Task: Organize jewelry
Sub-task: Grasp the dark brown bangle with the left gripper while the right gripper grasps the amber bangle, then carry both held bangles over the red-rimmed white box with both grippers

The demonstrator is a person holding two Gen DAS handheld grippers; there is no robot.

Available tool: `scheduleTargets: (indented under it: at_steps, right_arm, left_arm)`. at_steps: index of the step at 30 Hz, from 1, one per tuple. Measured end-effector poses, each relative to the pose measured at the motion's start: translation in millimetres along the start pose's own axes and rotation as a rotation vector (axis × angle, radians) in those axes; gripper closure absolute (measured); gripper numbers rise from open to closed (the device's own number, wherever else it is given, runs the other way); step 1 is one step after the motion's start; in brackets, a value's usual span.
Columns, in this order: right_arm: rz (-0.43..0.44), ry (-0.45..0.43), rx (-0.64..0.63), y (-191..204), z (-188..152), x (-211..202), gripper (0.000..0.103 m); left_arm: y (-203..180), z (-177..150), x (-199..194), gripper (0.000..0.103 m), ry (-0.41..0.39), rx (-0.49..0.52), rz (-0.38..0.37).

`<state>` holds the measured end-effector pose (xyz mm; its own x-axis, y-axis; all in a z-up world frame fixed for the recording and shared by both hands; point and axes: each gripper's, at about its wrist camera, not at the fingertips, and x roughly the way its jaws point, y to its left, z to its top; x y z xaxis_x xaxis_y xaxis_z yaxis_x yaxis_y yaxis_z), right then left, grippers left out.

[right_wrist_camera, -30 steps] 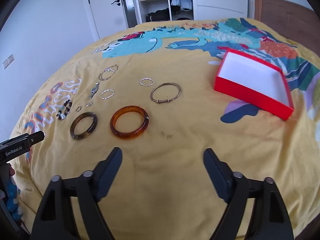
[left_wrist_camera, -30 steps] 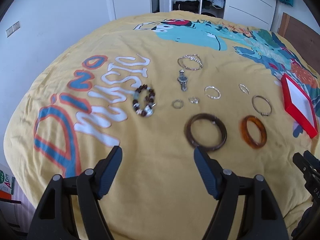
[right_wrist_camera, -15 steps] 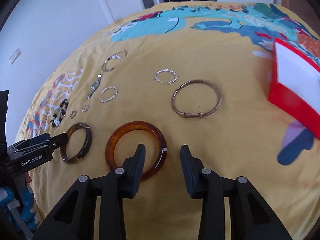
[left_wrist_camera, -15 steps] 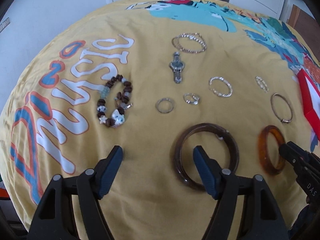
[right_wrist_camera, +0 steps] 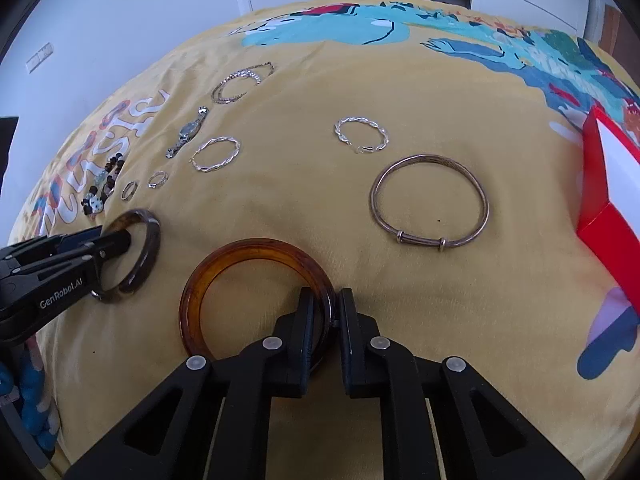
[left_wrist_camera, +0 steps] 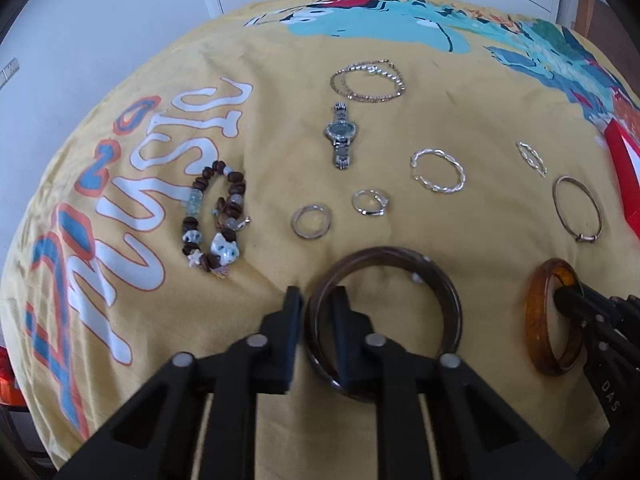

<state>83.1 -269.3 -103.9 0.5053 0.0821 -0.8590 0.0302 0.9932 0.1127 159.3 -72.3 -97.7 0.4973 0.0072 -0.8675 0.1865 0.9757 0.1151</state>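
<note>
The left gripper [left_wrist_camera: 316,300] tilts steeply down at the yellow bedspread [left_wrist_camera: 460,128], its jaws closing with the near-left rim of the dark brown bangle [left_wrist_camera: 440,276] between them, one finger outside the ring and one inside. The right gripper [right_wrist_camera: 325,304] leans down at the same steep angle, jaws likewise closing, with the near-right rim of the amber bangle [right_wrist_camera: 224,264] between its pads, one finger inside the hoop. Both bangles lie flat on the cover, side by side but apart.

Just ahead of the left gripper sit a plain ring [left_wrist_camera: 311,221] and a silver ring [left_wrist_camera: 370,202]; ahead and to its left lies a beaded bracelet [left_wrist_camera: 216,216]. Farther ahead are a small watch [left_wrist_camera: 340,134] and, beyond it, a chain bracelet [left_wrist_camera: 368,81]. A twisted silver hoop [left_wrist_camera: 438,170] lies ahead and to the right.

Ahead and to the right of the right gripper rests a thin metal bangle [right_wrist_camera: 430,204], and beyond that a second twisted silver hoop [right_wrist_camera: 361,135]. At the far right of this gripper stands a red box [right_wrist_camera: 600,236], open, with a white inside; only part of it is in view, and that part holds nothing.
</note>
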Motion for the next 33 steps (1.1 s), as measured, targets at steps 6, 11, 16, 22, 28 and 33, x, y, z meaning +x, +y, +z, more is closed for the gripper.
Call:
scheduleTargets:
  at_steps: [6,11,16,22,28,33]
  right_arm:
    - [0.000,-0.039,0.013,2.9,-9.4,-34.3,0.093]
    - [-0.002,-0.096,0.025,2.6,-16.7,-72.9,0.093]
    - [-0.023,-0.149,0.066,-19.6,-25.9,-108.8,0.093]
    - [-0.096,-0.192,0.144,-88.8,-31.1,-142.4,0.093]
    - [-0.199,-0.231,0.217,-186.2,-18.5,-159.1,0.093]
    - [-0.256,-0.259,0.261,-257.4,-2.3,-156.5,0.093]
  left_arm:
    - [9.2,-5.7,-21.0,0.095,-0.005,-0.011,-0.021]
    - [6.9,-10.1,-52.7,0.095,-0.045,0.007,-0.035]
    - [-9.2,-6.0,-81.8,0.095,-0.082,0.034,-0.081]
    - [-65.8,13.0,-105.2,0.095,-0.103,0.109,-0.190]
    - [-157.7,51.1,-111.1,0.095,-0.103,0.186,-0.333]
    - [-241.4,79.9,-104.9,0.095,-0.111,0.248,-0.431]
